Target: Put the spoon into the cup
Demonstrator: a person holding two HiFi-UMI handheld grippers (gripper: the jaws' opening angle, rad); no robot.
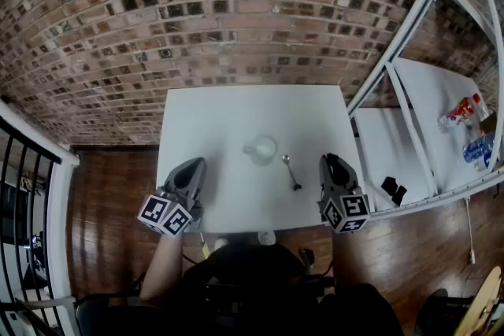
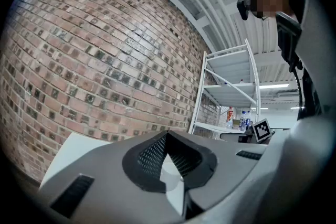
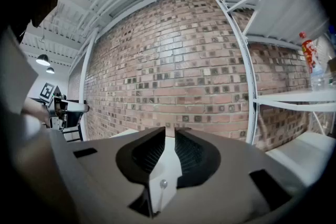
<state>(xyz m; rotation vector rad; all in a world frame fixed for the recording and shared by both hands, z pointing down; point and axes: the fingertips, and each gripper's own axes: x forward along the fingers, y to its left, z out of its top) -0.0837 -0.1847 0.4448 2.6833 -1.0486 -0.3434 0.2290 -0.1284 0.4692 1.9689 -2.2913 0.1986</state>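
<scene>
A white cup (image 1: 261, 148) stands near the middle of the white table (image 1: 213, 122). A metal spoon (image 1: 291, 171) lies flat just to its right, bowl toward the wall. My left gripper (image 1: 195, 163) hovers over the table's front left, fingertips touching, nothing held. In the left gripper view the cup (image 2: 171, 179) shows through the gap behind the left gripper's (image 2: 167, 136) closed tips. My right gripper (image 1: 328, 159) is at the front right, right of the spoon. In its own view the right gripper (image 3: 170, 131) has a narrow slit between its jaws, and the spoon (image 3: 163, 184) lies on the table below.
A brick wall (image 1: 236, 20) runs behind the table. A white shelf rack (image 1: 409, 90) stands to the right, with bottles (image 1: 461, 112) on it and a black object (image 1: 392, 187) on the lower shelf. A black railing (image 1: 24, 169) is at the left, over wooden floor.
</scene>
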